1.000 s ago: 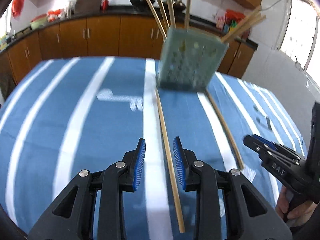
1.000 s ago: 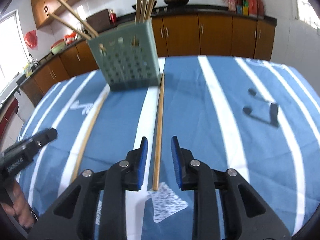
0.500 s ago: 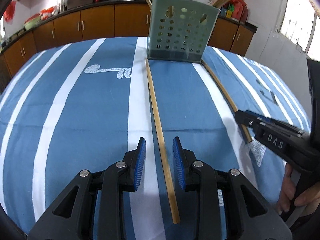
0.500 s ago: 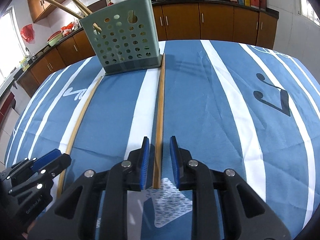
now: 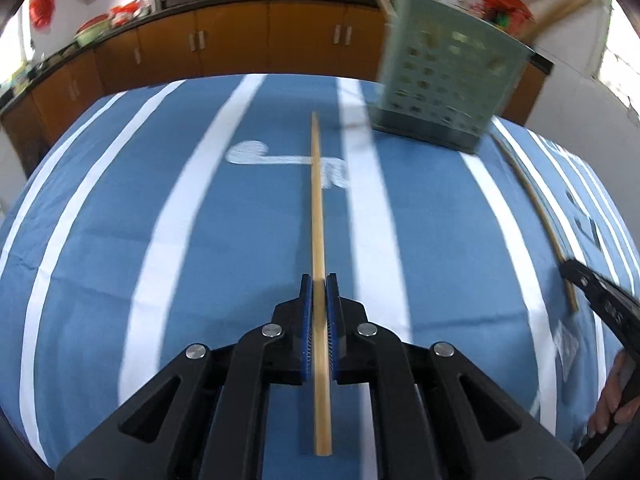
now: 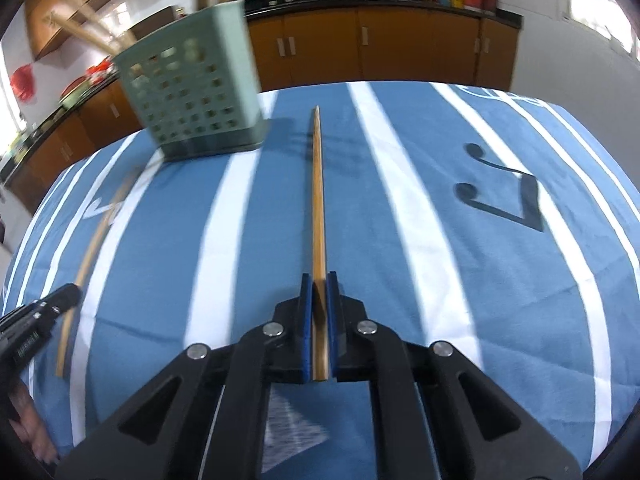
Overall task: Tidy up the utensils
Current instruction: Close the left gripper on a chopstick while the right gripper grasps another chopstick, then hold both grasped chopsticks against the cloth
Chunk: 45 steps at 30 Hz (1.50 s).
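Observation:
Two long bamboo chopsticks are in my grippers. My left gripper (image 5: pixel 319 280) is shut on one chopstick (image 5: pixel 317 208), which points ahead and also sticks out behind the blue pads. My right gripper (image 6: pixel 319 279) is shut on the other chopstick (image 6: pixel 318 200), gripped near its back end. A green perforated holder (image 5: pixel 448 76) with several chopsticks standing in it sits at the far side of the table; in the right wrist view the holder (image 6: pixel 192 88) appears at upper left. The right-hand chopstick (image 5: pixel 536 216) and the right gripper's tip (image 5: pixel 600 300) show at the left view's right edge.
A blue cloth with white stripes (image 5: pixel 160 240) covers the table. Wooden kitchen cabinets (image 6: pixel 400 48) and a dark worktop run along the back wall. A black music-note print (image 6: pixel 504 192) marks the cloth on the right. A person's fingers (image 5: pixel 612 404) show at the lower right.
Both grippers have gone from open around a chopstick to shut on it. Each chopstick now lines up with its gripper and the holder has shifted sideways in both views.

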### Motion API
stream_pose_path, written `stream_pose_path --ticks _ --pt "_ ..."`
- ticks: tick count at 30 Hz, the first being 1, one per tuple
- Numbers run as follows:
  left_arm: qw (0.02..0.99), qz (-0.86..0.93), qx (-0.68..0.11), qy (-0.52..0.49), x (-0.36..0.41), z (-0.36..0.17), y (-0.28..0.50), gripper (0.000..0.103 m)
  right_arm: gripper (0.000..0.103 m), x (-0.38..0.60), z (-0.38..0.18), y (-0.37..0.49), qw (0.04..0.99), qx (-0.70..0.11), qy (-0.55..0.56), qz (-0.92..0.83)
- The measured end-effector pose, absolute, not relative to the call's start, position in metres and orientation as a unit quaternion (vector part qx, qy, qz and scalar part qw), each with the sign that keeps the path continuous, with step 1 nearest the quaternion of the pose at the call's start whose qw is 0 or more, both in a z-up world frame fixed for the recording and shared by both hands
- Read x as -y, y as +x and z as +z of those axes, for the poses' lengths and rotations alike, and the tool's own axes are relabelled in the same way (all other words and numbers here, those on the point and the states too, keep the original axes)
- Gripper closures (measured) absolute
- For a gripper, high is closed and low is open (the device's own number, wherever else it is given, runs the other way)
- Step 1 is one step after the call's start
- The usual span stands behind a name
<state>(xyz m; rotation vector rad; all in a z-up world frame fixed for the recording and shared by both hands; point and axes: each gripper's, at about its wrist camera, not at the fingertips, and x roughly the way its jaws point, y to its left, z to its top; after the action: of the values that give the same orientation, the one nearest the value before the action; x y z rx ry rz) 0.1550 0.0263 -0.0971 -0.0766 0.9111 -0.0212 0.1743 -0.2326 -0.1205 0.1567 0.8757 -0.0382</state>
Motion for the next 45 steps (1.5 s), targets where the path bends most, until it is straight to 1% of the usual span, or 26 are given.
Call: stream_pose_path --ticks 12,19,30,45 --pt "0.900 -0.008 -0.432 -0.047 -0.052 -0.096 0.178 0.095 0.095 0.233 -0.121 0.179 0.905 -0.421 0.064 -0.002" --pt "0.905 -0.022 -0.423 -0.045 -0.055 -0.097 0.176 0.095 0.095 0.234 -0.121 0.191 0.905 -0.423 0.053 0.002" --pt "0.903 -0.034 -0.422 -0.076 -0.062 -0.098 0.176 0.095 0.095 0.235 -0.122 0.190 0.906 -0.420 0.055 0.003" --pt "0.903 -0.036 -0.421 -0.084 -0.063 -0.098 0.176 0.095 0.095 0.235 -0.122 0.191 0.905 -0.420 0.061 0.005"
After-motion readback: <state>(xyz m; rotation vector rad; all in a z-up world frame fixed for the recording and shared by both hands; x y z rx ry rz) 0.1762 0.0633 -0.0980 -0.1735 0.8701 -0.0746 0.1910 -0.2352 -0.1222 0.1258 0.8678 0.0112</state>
